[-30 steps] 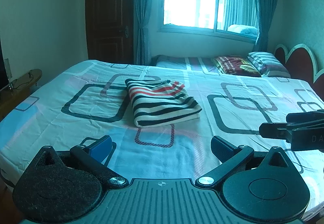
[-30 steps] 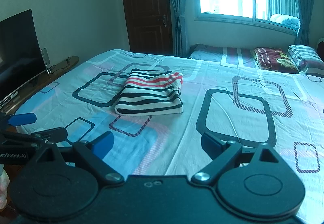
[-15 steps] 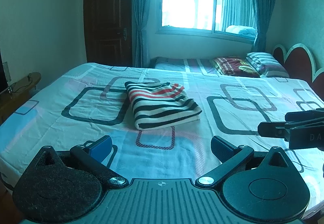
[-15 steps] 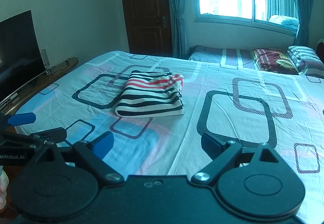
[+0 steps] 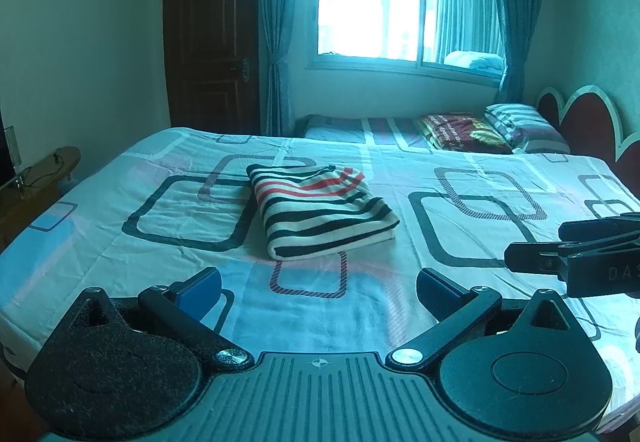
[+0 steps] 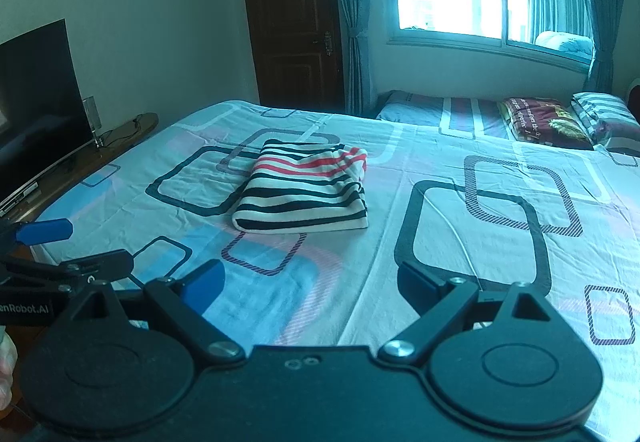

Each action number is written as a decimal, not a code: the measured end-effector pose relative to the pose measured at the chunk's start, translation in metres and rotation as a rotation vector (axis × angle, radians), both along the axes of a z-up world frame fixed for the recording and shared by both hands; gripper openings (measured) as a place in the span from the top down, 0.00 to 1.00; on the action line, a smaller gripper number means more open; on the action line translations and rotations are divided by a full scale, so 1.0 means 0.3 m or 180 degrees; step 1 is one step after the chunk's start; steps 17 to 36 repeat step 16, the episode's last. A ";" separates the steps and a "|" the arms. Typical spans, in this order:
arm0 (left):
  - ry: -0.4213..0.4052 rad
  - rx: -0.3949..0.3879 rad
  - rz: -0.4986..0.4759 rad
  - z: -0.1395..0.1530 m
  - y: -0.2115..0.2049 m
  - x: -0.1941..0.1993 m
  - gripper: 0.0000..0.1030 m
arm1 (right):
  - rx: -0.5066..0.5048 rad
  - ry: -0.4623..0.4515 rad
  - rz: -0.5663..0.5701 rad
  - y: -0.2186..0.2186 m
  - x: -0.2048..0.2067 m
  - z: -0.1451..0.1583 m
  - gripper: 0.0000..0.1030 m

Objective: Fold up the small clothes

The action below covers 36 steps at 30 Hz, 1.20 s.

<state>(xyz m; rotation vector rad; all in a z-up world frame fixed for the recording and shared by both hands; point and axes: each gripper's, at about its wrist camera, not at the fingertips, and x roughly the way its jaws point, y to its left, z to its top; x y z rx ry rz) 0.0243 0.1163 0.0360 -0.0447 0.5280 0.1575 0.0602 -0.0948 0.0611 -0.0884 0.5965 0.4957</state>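
A folded garment (image 5: 322, 208) with black, white and red stripes lies flat in the middle of the bed; it also shows in the right wrist view (image 6: 306, 194). My left gripper (image 5: 318, 288) is open and empty, held above the near part of the bed, well short of the garment. My right gripper (image 6: 310, 280) is open and empty too, at about the same distance from it. The right gripper shows at the right edge of the left wrist view (image 5: 576, 256), and the left gripper shows at the left edge of the right wrist view (image 6: 52, 254).
The bed sheet (image 5: 460, 242) is pale with dark square outlines. Pillows (image 5: 516, 126) and a red headboard (image 5: 580, 122) are at the far right. A TV (image 6: 36, 98) on a wooden stand (image 6: 100, 150) is left of the bed. A door and window are behind.
Both grippers have pulled back and risen slightly from the bed, so the folded garment looks a little farther away. It has not moved. Both stay open.
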 end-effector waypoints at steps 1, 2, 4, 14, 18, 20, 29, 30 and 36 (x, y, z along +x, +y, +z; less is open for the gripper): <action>-0.0003 0.0004 -0.0007 0.001 -0.002 0.000 0.00 | -0.0001 -0.0003 0.0002 -0.001 0.000 0.000 0.10; -0.0007 0.0006 -0.0013 0.002 -0.003 0.000 0.00 | 0.0001 -0.0006 0.0000 -0.001 0.001 0.001 0.10; -0.0019 0.0005 -0.0030 0.004 -0.005 0.000 0.00 | 0.0010 -0.0006 -0.0011 0.001 -0.001 0.000 0.10; -0.0053 0.0009 -0.0027 0.003 0.000 0.004 0.00 | 0.0039 -0.0007 -0.0029 -0.002 -0.007 0.003 0.10; -0.0058 0.0022 -0.0014 0.005 -0.005 0.002 0.00 | 0.0035 -0.0014 -0.0026 -0.002 -0.008 0.003 0.10; -0.0058 0.0022 -0.0014 0.005 -0.005 0.002 0.00 | 0.0035 -0.0014 -0.0026 -0.002 -0.008 0.003 0.10; -0.0058 0.0022 -0.0014 0.005 -0.005 0.002 0.00 | 0.0035 -0.0014 -0.0026 -0.002 -0.008 0.003 0.10; -0.0058 0.0022 -0.0014 0.005 -0.005 0.002 0.00 | 0.0035 -0.0014 -0.0026 -0.002 -0.008 0.003 0.10; -0.0058 0.0022 -0.0014 0.005 -0.005 0.002 0.00 | 0.0035 -0.0014 -0.0026 -0.002 -0.008 0.003 0.10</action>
